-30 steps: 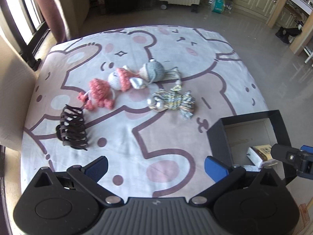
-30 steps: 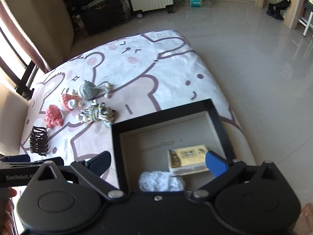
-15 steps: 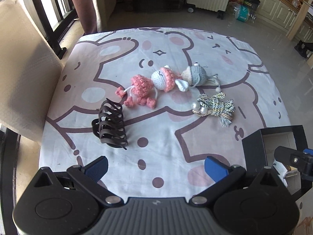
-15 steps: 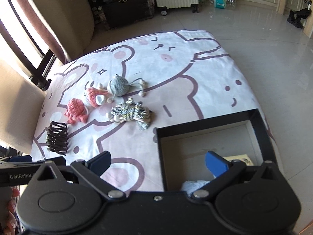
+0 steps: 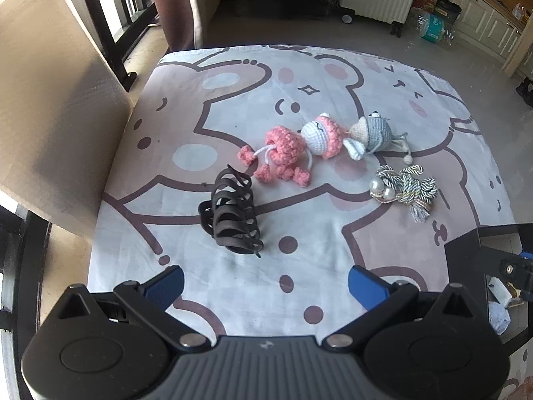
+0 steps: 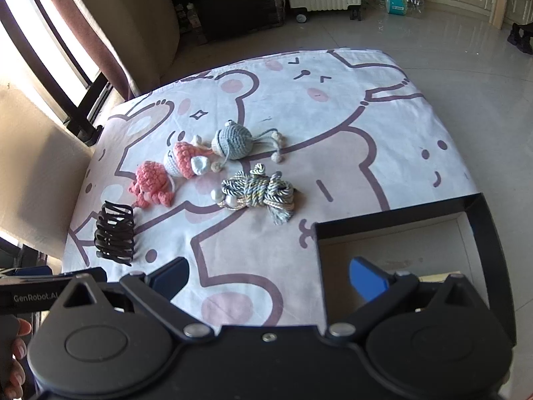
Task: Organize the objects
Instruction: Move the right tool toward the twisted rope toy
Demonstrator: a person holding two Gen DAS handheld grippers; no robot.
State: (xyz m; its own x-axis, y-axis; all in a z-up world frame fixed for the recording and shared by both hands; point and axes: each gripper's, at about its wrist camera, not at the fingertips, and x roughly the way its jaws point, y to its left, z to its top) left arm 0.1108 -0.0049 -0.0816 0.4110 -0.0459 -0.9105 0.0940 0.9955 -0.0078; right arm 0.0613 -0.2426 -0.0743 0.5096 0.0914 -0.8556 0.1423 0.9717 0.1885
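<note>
A: Both grippers have swung away from the box (image 6: 479, 220) toward the toys; the hair clip (image 5: 231, 210) now sits nearly dead ahead of the left gripper (image 5: 265, 285).

B: Jaws?

A: Both spread wide, nothing held; same for the right gripper (image 6: 268, 278).

B: Where's the clip?

A: Toward the left edge of the bed cover (image 5: 333, 253), apart from the pink crochet toy (image 5: 283, 153).

B: Handling?

A: Probably light, stiff plastic, slippery teeth. I'd pinch across its spine.

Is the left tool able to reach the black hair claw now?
Probably yes. The left tool is open and empty, and the black hair claw lies just ahead of it on the bear cloth, with nothing between.
</note>
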